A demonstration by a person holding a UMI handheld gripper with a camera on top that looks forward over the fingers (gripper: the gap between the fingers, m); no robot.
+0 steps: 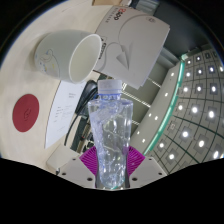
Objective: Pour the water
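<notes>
The gripper (111,168) holds a clear plastic bottle (112,135) between its two fingers, which pinch it low on the body from both sides; the magenta pads (92,158) press against the crinkled plastic. The bottle stands roughly upright in the grasp, its white cap (111,87) pointing away from the fingers. Just beyond the cap a white mug (68,53) rests on the bench (20,75), tipped in this view so that its open mouth faces the bottle. Beside the mug, on the bench, lies a dark red disc (26,111). Past the mug sits a white box (138,42) with a red logo. To the other side of the bottle a dark panel with rows of bright dots (197,105) curves away, edged by a pale green rim (168,108).
</notes>
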